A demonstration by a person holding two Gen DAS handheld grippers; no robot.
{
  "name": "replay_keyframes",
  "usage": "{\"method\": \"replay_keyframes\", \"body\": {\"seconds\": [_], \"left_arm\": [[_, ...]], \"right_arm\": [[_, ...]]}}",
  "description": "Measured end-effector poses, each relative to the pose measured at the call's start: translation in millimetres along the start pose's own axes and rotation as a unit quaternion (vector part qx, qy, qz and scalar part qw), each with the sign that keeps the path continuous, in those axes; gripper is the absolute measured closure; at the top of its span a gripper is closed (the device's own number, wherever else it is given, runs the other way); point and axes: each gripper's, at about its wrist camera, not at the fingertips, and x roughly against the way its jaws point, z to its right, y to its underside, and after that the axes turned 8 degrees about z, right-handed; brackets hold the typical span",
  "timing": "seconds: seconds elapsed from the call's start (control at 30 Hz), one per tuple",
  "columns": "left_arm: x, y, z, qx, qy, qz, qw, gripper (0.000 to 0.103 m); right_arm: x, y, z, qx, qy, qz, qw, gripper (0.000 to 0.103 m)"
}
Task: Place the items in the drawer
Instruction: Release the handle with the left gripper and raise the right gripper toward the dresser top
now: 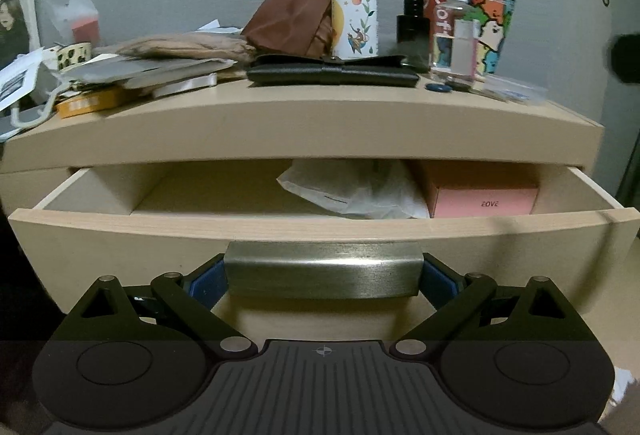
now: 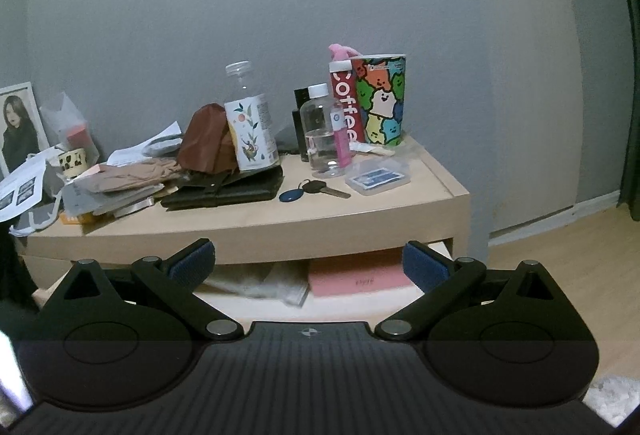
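Note:
The beige nightstand's top drawer (image 1: 120,231) stands pulled out. Its brushed metal handle (image 1: 323,259) lies between the fingers of my left gripper (image 1: 323,277), which is spread wide open with a blue pad at each end of the handle. Inside the drawer lie a crumpled white bag (image 1: 360,191) and a pink box (image 1: 484,201). On the top sit a black wallet (image 2: 224,191), a labelled bottle (image 2: 250,123), a key with a blue fob (image 2: 308,189) and a clear card case (image 2: 378,177). My right gripper (image 2: 308,263) hovers open and empty above the drawer's front.
Papers, tape rolls and a framed photo (image 2: 18,127) crowd the top's left side. A coffee tube (image 2: 348,103), a colourful cup (image 2: 382,99) and a clear bottle (image 2: 318,127) stand at the back right. Wooden floor (image 2: 560,247) lies to the right.

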Motion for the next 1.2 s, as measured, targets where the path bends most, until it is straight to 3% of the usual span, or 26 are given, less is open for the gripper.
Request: {"method": "replay_keyframes", "body": {"seconds": [0.3,0.47,0.6,1.0,1.2], "left_arm": [[65,18,-4,-0.002,0.007,-0.038,0.9993,0.005],[85,23,-6,0.000,0.009,-0.056,0.9984,0.005],[86,22,-8,0.004,0.014,-0.065,0.9978,0.006],[86,16,-13,0.005,0.030,-0.088,0.9956,0.004],[107,4,-15,-0.013,0.054,-0.070,0.9960,0.000]], "right_arm": [[6,7,0,0.028,0.001,-0.009,1.000,0.000],[-1,14,1,0.018,-0.006,-0.056,0.998,0.000],[-2,19,1,0.017,-0.003,-0.077,0.997,0.000],[-5,23,-2,0.019,-0.011,-0.083,0.996,0.000],[-5,22,-5,0.020,-0.022,-0.081,0.996,0.000]]}}
